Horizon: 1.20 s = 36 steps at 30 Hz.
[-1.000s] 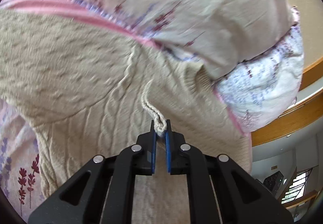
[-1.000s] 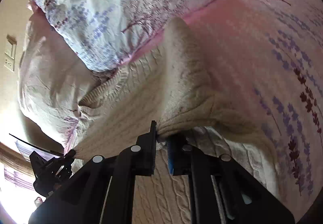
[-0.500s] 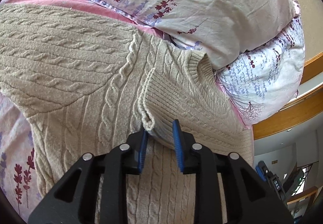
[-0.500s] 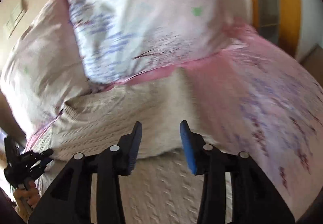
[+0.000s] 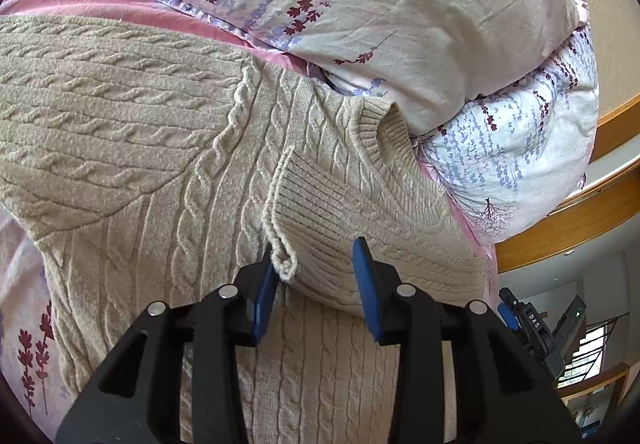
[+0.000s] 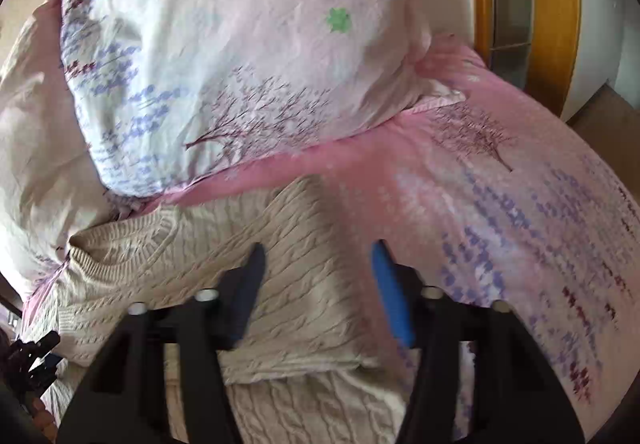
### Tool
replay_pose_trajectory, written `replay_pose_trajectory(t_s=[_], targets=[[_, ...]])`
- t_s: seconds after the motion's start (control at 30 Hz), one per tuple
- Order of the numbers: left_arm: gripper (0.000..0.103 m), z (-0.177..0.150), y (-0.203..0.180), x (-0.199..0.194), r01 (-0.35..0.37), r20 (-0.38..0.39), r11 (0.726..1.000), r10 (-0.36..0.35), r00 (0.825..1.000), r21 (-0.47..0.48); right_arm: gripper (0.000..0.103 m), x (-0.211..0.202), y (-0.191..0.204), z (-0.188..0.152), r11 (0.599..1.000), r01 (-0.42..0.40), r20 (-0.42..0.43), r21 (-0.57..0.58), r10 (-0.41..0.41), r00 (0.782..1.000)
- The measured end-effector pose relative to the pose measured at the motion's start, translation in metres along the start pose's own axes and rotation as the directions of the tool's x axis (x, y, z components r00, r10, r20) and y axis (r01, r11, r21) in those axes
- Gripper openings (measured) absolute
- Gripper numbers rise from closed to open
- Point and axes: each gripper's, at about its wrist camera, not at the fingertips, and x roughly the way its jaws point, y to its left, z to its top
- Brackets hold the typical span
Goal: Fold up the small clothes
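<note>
A beige cable-knit sweater point(image 5: 168, 172) lies on the bed with both sleeves folded across its body. In the left wrist view the ribbed cuff point(image 5: 316, 220) of one sleeve rests on the body, just in front of my left gripper point(image 5: 316, 268), which is open and empty. The cuff's corner touches the left blue pad. In the right wrist view the sweater point(image 6: 280, 256) shows with the other sleeve folded over. My right gripper point(image 6: 320, 280) is open and empty above it.
Floral pillows point(image 5: 360, 4) lie stacked behind the sweater's collar; they also show in the right wrist view point(image 6: 240, 56). A pink floral bedsheet point(image 6: 500, 204) spreads to the right. A wooden frame point(image 6: 552, 4) stands beyond the bed. The other gripper point(image 5: 532, 328) shows at the right.
Both grippers have opened and let go of the sleeve cuffs, which now rest on the sweater's body. The right gripper has swung up and back from the sweater.
</note>
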Motion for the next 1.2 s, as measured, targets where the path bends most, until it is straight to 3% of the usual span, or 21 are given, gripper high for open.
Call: replay_pose_trajectory(t_s=[0.17,0.23,0.27,0.4,0.5,0.57,0.6,0.63,0.7,0.8,0.87,1.0,1.07,1.13,1.2], targets=[[0.036,-0.001,-0.001,0.0,-0.007,0.001,1.0,0.007,1.0,0.012,0.055,0.037,-0.01,0.0,0.999,0.013,-0.141,0.03,-0.008,0.99],[0.036,-0.001,-0.001,0.0,-0.007,0.001,1.0,0.007,1.0,0.01,0.021,0.048,-0.014,-0.005,0.997,-0.058,-0.175,0.059,0.067,0.982],[0.036,-0.001,-0.001,0.0,-0.008,0.001,1.0,0.008,1.0,0.014,0.011,0.047,-0.014,-0.006,0.994,-0.088,-0.159,0.066,0.097,0.982],[0.036,-0.002,-0.003,0.001,-0.014,0.005,1.0,0.014,1.0,0.021,0.009,0.047,-0.02,-0.006,0.995,-0.012,-0.121,0.099,0.024,0.992],[0.036,-0.002,-0.003,0.0,-0.008,0.003,1.0,0.008,1.0,0.024,0.014,0.049,-0.014,-0.006,0.997,0.022,-0.141,0.07,-0.012,0.99],[0.035,-0.001,0.0,-0.003,0.002,-0.003,1.0,-0.002,1.0,0.022,0.033,0.037,-0.001,-0.007,0.995,0.096,-0.118,0.023,-0.092,0.989],[0.035,-0.001,0.003,-0.006,0.01,-0.006,1.0,-0.01,1.0,0.016,0.05,0.027,0.004,-0.007,0.993,0.118,-0.091,0.003,-0.117,0.989],[0.035,-0.001,0.007,-0.011,0.02,-0.007,1.0,-0.02,1.0,0.009,0.057,0.016,0.013,-0.009,0.993,0.114,-0.051,-0.022,-0.115,0.992],[0.035,-0.001,0.011,-0.024,0.035,0.002,0.999,-0.035,0.999,0.017,0.057,-0.002,0.039,-0.016,0.993,0.059,-0.009,-0.1,-0.06,0.998],[0.035,-0.002,0.019,-0.059,0.026,0.06,0.998,-0.03,0.998,0.057,0.057,-0.005,0.093,-0.038,0.961,-0.087,-0.081,-0.261,0.068,0.994],[0.037,-0.001,0.028,-0.084,0.007,0.104,0.998,-0.013,0.994,0.062,0.057,0.0,0.131,-0.058,0.922,-0.135,-0.131,-0.363,0.093,0.987],[0.046,0.001,0.065,-0.135,-0.067,0.18,0.998,0.067,0.981,-0.004,0.058,0.012,0.17,-0.08,0.878,-0.123,-0.137,-0.462,0.066,0.988],[0.046,0.003,0.089,-0.156,-0.116,0.211,0.991,0.127,0.969,-0.061,0.063,0.029,0.179,-0.091,0.866,-0.116,-0.191,-0.486,0.025,0.981],[0.046,0.006,0.115,-0.172,-0.147,0.217,0.98,0.174,0.961,-0.133,0.071,0.028,0.18,-0.097,0.859,-0.08,-0.139,-0.505,0.01,0.99],[0.046,0.008,0.134,-0.179,-0.153,0.208,0.969,0.193,0.959,-0.191,0.071,0.025,0.178,-0.099,0.858,-0.074,-0.134,-0.507,0.006,0.991]])
